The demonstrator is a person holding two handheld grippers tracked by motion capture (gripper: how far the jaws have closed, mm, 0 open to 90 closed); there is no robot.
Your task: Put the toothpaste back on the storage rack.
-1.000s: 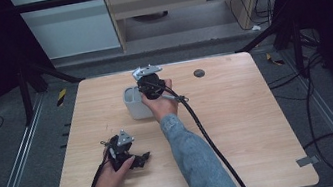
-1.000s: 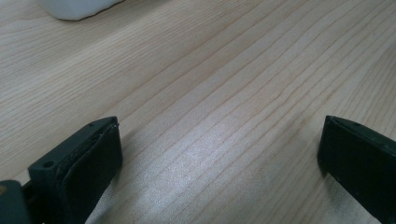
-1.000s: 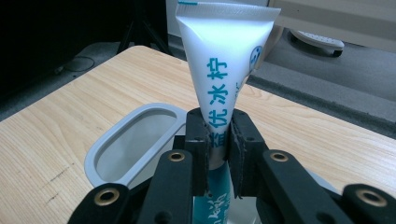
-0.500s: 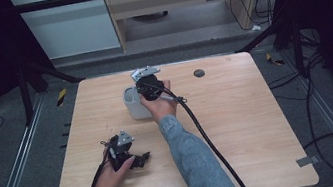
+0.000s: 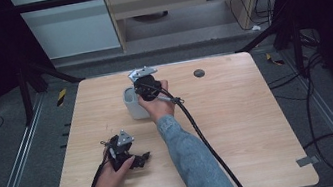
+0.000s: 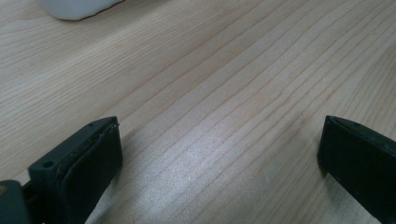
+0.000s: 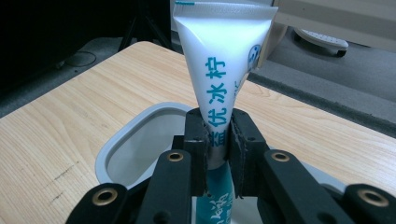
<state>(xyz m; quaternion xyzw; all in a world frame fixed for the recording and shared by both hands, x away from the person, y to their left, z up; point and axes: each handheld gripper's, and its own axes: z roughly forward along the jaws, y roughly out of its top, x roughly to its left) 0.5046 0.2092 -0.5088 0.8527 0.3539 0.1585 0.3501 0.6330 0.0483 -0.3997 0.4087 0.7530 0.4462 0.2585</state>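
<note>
My right gripper [image 7: 217, 140] is shut on a white tube [image 7: 219, 65] with teal lettering, held upright with its crimped end up, just over the grey-rimmed white cup [image 7: 140, 135]. From above, that right gripper [image 5: 145, 84] hovers at the cup [image 5: 130, 101] near the table's far middle. My left gripper [image 5: 137, 159] rests on the wooden table [image 5: 240, 127] at the front left. In the left gripper view its jaws stand wide apart over bare wood, left gripper [image 6: 219, 154] open, and the cup's white base [image 6: 74, 7] shows at the top edge.
A small dark round disc [image 5: 199, 73] lies on the table near the far edge, right of the cup. The right gripper's black cable [image 5: 207, 142] trails across the table toward the front. Dark frame legs and floor cables surround the table.
The right gripper with the tube has shifted slightly left toward the cup. The left gripper stays put.
</note>
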